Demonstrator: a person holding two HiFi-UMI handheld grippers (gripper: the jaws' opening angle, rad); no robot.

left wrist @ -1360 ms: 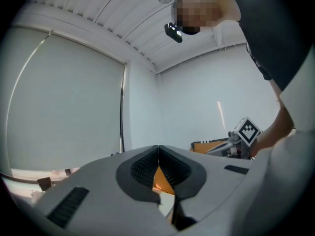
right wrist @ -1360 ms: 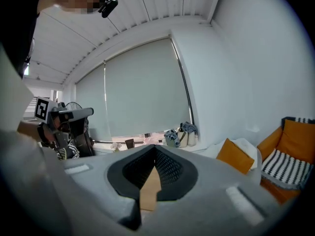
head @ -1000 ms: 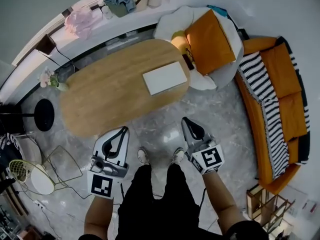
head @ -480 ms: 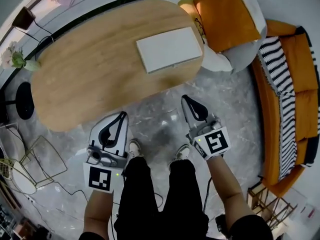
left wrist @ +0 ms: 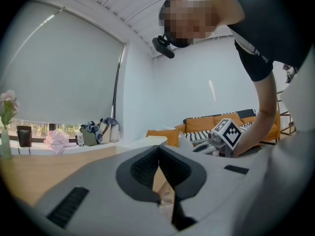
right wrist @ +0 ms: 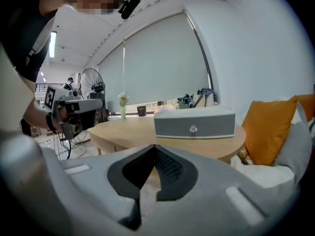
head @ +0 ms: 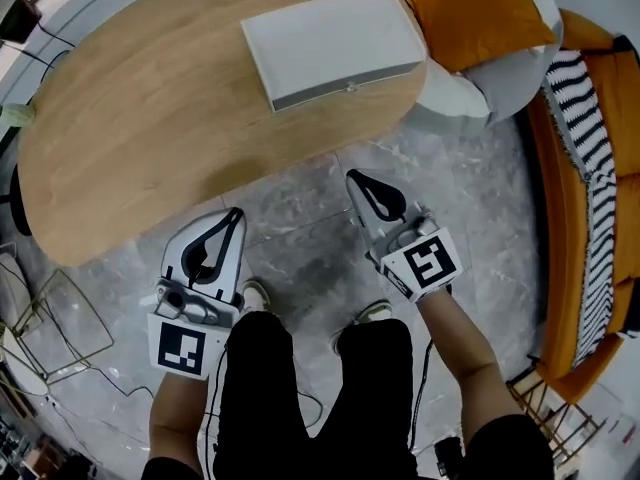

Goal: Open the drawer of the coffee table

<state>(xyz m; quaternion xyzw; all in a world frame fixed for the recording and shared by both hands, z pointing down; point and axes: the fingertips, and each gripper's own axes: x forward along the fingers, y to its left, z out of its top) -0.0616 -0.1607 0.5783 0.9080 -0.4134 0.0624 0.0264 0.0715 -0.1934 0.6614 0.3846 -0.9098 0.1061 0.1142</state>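
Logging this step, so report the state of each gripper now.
Left gripper: closed, nothing held.
Right gripper: closed, nothing held.

We hold the left claw (head: 233, 214) and, well apart to its right and slightly further forward, the right claw (head: 351, 176), both pointing ahead, jaws pressed together tip to tip, gripping nothing.
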